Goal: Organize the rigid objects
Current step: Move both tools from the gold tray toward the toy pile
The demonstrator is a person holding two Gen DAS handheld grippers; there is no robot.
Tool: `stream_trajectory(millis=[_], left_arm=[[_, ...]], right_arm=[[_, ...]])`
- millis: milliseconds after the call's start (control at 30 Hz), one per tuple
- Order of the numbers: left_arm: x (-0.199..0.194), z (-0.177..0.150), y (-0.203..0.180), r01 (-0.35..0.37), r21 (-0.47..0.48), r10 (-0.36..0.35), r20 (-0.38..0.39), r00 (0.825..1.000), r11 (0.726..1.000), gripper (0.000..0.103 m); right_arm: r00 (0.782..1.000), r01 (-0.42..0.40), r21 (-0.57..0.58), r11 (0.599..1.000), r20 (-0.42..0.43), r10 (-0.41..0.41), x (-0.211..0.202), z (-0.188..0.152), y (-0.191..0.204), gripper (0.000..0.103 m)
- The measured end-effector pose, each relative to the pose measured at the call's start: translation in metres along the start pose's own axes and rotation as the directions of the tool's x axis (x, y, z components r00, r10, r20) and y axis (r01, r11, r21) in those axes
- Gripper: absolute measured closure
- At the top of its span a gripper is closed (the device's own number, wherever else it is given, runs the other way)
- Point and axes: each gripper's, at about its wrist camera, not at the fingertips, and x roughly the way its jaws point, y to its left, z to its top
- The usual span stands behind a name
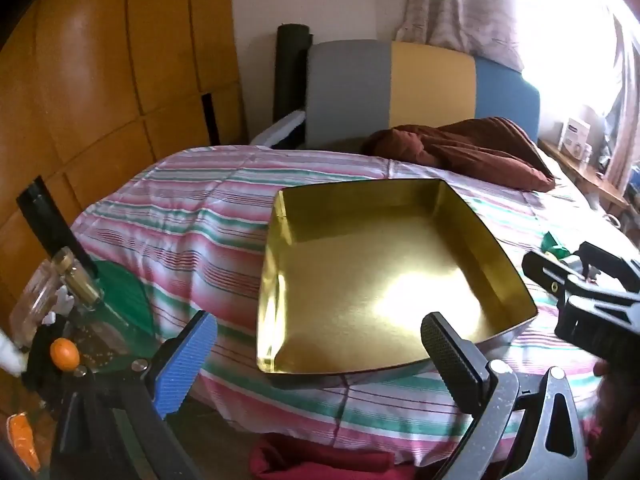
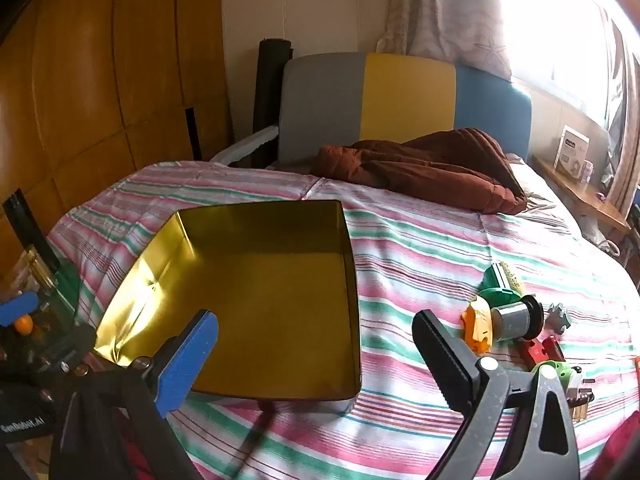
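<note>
**Empty tin waits on the bed, both grippers spread wide**

The gold tin [image 2: 256, 304] sits open on the striped bedspread [image 2: 420, 248], nothing in it, so it reads as the place meant for collecting. The toys [image 2: 508, 320] lie in a loose heap on the cover to its right, near but apart from it, well placed for the right gripper [image 2: 316, 356]. Its jaws stand wide with nothing between them. The left gripper [image 1: 320, 356] hangs over the tin's near edge, likewise wide and empty, probably ready to steady the tin. No sorting looks begun yet
</note>
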Motion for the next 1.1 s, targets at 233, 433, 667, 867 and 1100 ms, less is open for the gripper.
stream_trajectory(millis=[233,433,667,867,1100], left_arm=[[0.004,0.002,-0.012,0.020,0.045,-0.020,-0.003,1.000,0.999,0.000],[0.003,0.009,-0.027,0.000,0.113,-0.002,0.023,1.000,0.994,0.000],[0.008,0.016,-0.043,0.044,0.148,-0.047,0.022,0.999,0.988,0.000],[0.011,0.023,-0.069,0.074,0.234,-0.080,0.017,0.997,0.969,0.000],[0.027,0.035,-0.098,0.272,0.237,-0.255,-0.100,0.962,0.933,0.000]], right_arm=[[1.000,-0.009,0.037,0.999,-0.005,0.009,-0.001,0.005,-0.022,0.004],[0.999,0.032,0.071,0.997,0.041,-0.035,-0.010,0.005,-0.051,0.004],[0.994,0.089,0.187,0.978,0.049,-0.100,-0.016,0.003,-0.112,0.004],[0.981,0.179,0.295,0.939,0.022,-0.194,-0.024,0.001,-0.188,0.004],[0.969,0.238,0.433,0.870,-0.049,-0.240,-0.022,-0.009,-0.280,0.003]])
